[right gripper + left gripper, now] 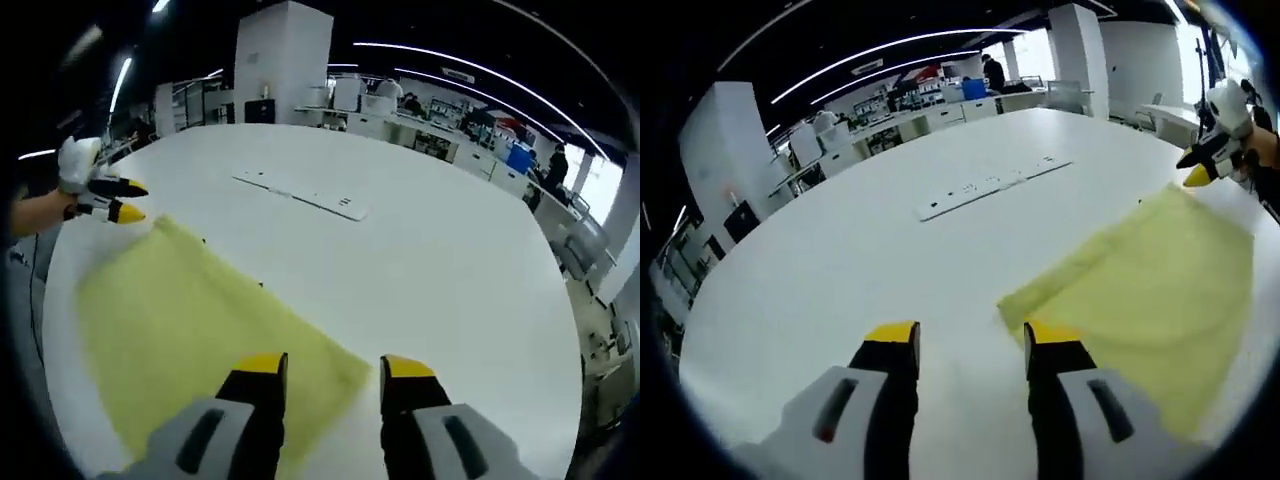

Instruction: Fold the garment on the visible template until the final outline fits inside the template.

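Left claw [972, 340]: jaws apart, gripping nothing, hovering over the table [870, 250]; in the right gripper view it sits at the cloth's far corner [125, 200].
Right claw [335, 372]: jaws spread, nothing between them, poised above the cloth's near corner; seen from the left gripper view at the far corner [1200, 168].
Cloth [190, 340]: yellow, lying flat on the table; its corner lies just ahead of the left claw's right jaw [1140, 290], body running off right.
Edges: straight long edge runs from one claw to the other.
Strip [990, 183]: white, flat, well ahead of both claws, apart from the cloth.
Open room: bare tabletop ahead and left of the left claw, ahead and right of the right claw.
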The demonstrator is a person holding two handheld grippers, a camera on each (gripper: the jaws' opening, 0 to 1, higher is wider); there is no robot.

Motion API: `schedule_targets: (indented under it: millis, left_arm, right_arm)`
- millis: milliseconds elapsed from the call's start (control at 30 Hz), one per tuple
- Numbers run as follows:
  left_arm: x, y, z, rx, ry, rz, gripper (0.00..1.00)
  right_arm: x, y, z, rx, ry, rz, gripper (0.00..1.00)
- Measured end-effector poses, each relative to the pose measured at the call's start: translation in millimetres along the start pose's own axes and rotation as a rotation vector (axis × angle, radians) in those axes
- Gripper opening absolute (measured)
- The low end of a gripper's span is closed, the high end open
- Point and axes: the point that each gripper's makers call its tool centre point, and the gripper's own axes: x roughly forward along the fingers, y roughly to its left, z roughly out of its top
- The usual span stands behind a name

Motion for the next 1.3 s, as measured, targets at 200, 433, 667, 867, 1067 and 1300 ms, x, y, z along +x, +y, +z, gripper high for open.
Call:
schedule_targets:
  millis: [200,433,667,867,1067,1300]
  left_arm:
    - [-19,-22.0,-4.8,-0.023,-0.03,-0.085,0.58]
    - [-42,-41.2,-20.2,-0.067,-0.029,-0.163,0.74]
    - [-63,-59.4,-33.7,-0.051,-0.044,-0.212,0.79]
    - [-73,-68.1,-46.9,-0.085,-0.046,-0.219,0.72]
    - [-81,-76.3,-60.0,-0.112,-0.025,-0.236,0.63]
    - [-87,-88.1,-67.7,-0.144,-0.032,-0.284,0.44]
  right_arm:
    - [-18,11,-0.5,0.041,-0.014,0.036,0.5]
    - [-37,25,-10.4,0.078,-0.01,0.064,0.58]
    - [-53,42,-30.6,0.07,0.006,0.097,0.64]
    - [-65,56,-48.2,0.081,0.016,0.133,0.64]
    - [-76,66,-67.6,0.102,0.027,0.16,0.57]
    - [-87,74,-89.3,0.12,0.037,0.177,0.44]
